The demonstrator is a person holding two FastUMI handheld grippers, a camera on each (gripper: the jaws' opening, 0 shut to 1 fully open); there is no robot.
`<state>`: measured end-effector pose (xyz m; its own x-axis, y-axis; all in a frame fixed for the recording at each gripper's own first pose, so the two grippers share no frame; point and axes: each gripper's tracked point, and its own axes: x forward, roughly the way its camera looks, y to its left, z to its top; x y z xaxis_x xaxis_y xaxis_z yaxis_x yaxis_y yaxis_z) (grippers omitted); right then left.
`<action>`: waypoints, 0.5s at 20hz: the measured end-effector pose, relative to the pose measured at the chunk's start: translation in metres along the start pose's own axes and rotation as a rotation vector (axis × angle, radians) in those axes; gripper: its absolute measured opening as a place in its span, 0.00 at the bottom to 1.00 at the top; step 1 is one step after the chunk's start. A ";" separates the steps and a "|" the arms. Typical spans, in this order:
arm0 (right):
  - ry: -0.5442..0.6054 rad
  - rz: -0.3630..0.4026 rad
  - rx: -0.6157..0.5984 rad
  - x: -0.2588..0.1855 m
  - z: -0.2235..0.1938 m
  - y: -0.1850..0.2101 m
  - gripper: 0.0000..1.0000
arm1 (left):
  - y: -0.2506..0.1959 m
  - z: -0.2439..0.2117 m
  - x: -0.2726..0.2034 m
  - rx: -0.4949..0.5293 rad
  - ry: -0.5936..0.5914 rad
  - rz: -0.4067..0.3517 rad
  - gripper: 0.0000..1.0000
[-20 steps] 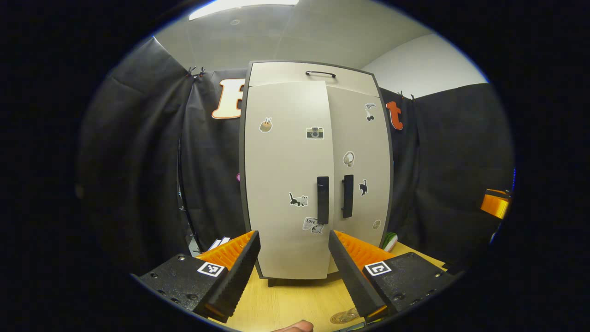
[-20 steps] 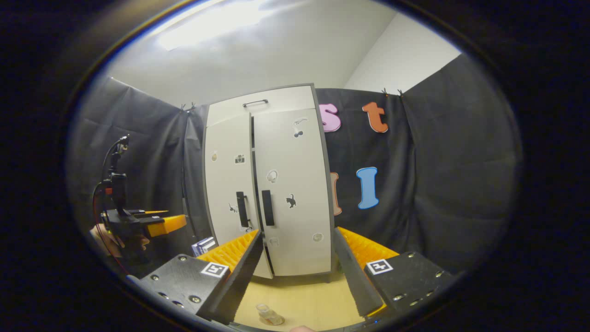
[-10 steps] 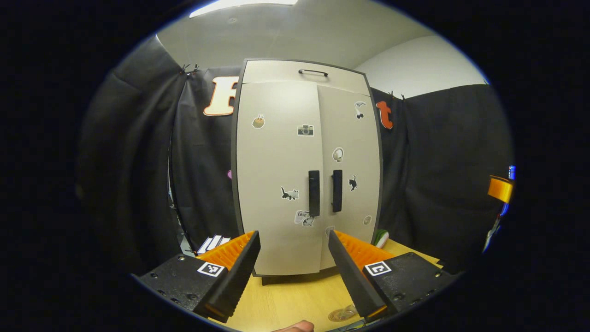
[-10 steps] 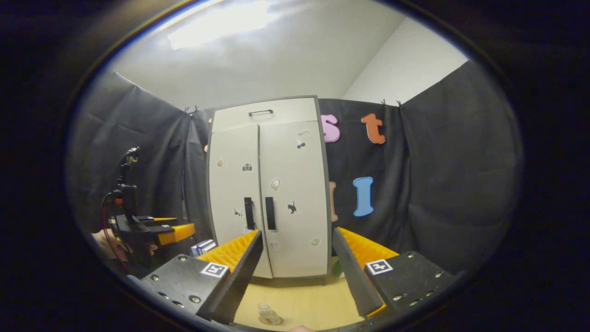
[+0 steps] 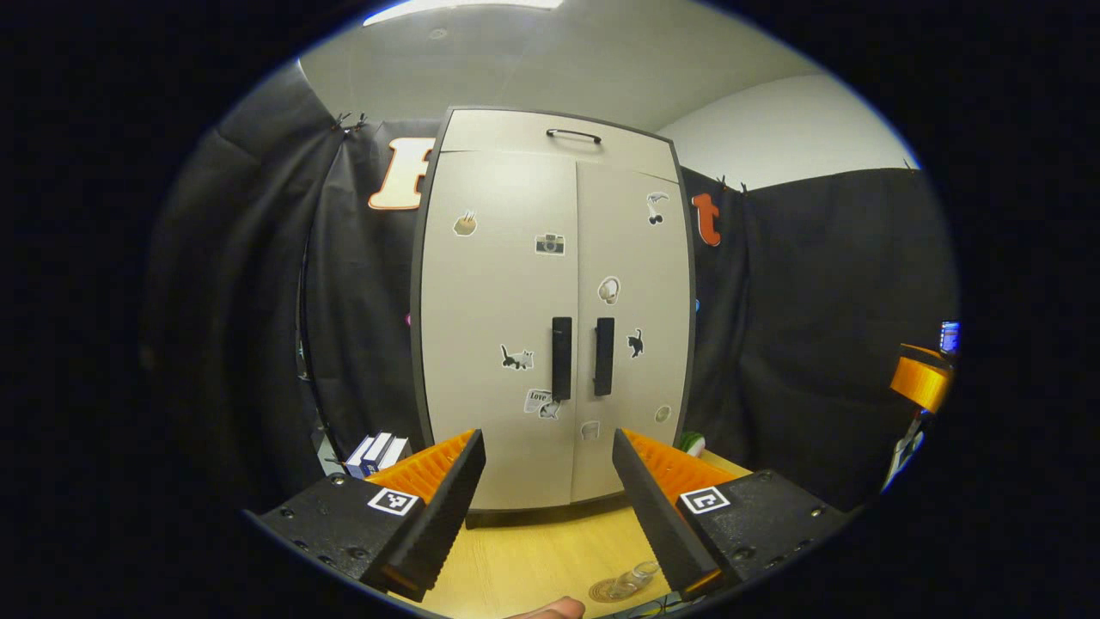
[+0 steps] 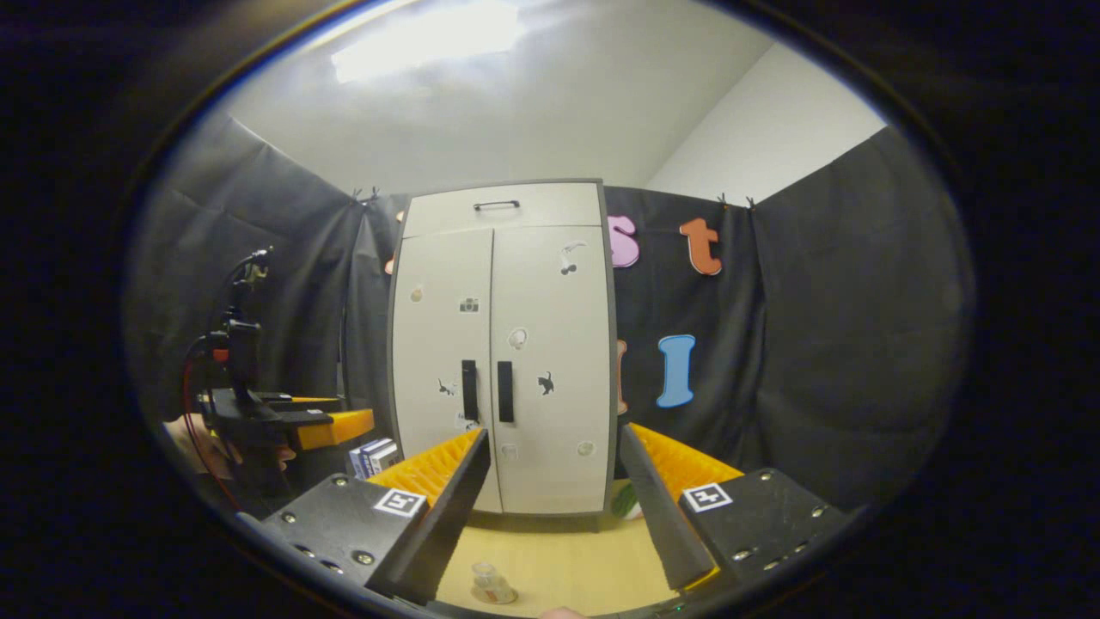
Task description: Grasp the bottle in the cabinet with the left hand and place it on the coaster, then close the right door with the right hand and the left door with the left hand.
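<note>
Both cabinet (image 5: 550, 318) doors sit flush, so its contents are hidden. Below the left gripper (image 5: 548, 481), fingers spread and empty, the bottle (image 5: 634, 578) on the coaster (image 5: 606, 591) is cut off. Under the spread, empty right gripper (image 6: 554, 481) it stands upright.

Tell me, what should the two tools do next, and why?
Probably nothing more than drawing back a little and resting. Both doors of the cabinet look shut, their handles side by side, and the bottle stands on the coaster on the table. The left tool and the right tool are open and hold nothing, so the job looks done.
</note>
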<state>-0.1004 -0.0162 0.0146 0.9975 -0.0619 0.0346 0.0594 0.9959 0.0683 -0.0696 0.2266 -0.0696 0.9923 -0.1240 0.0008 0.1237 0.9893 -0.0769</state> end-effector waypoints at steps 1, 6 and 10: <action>-0.014 0.010 0.000 0.002 0.003 -0.002 0.93 | 0.000 0.004 0.002 -0.005 -0.014 0.014 0.95; -0.040 0.039 -0.011 0.040 0.016 -0.035 0.90 | 0.001 0.022 0.012 -0.045 -0.046 0.105 0.95; -0.086 0.053 0.016 0.057 0.022 -0.062 0.93 | -0.004 0.032 0.023 0.002 -0.053 0.160 0.96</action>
<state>-0.0483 -0.0827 0.0343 0.9922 -0.0154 0.1239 0.0054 0.9968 0.0801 -0.0470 0.2224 -0.0371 0.9984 0.0393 0.0409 -0.0360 0.9963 -0.0784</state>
